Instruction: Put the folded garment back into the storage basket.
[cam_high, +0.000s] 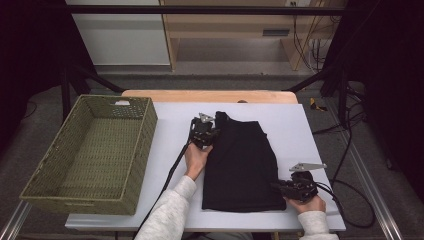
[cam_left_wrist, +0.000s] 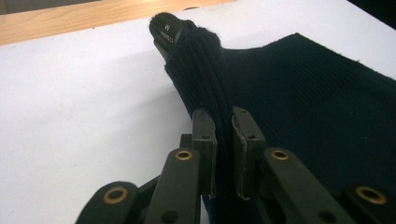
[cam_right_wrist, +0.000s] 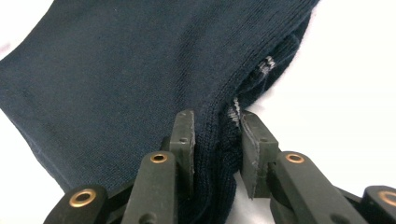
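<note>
dark knit garment (cam_high: 243, 167) lies folded flat on the white bench (cam_high: 170, 170), roughly mid-bench, long side running away from me. fabric is ribbed, navy-black; gripper views show a ribbed hem and a small label at the far-left corner (cam_left_wrist: 167, 33).

my left claw (cam_high: 209, 134) is at that far-left corner of the garment, jaws clamped tight on a bunched ridge of the ribbed edge (cam_left_wrist: 223, 140); the fold stands up between the pads and the corner beyond it is lifted off the bench.

my right claw (cam_high: 278, 185) is at the near-right edge, low against the bench, pointing in toward the cloth. jaws pinched onto the edge there (cam_right_wrist: 219, 144); a thick roll of knit sits between the pads, with a bit of grey-white stitching showing at the seam beside the right pad.

rest of the garment lies flat between the two grips.

green woven basket (cam_high: 131, 165) sits at the left of the bench, well apart from the garment, hanging over the bench's left edge. bare wood strip (cam_high: 210, 96) shows along the far side of the bench.
</note>
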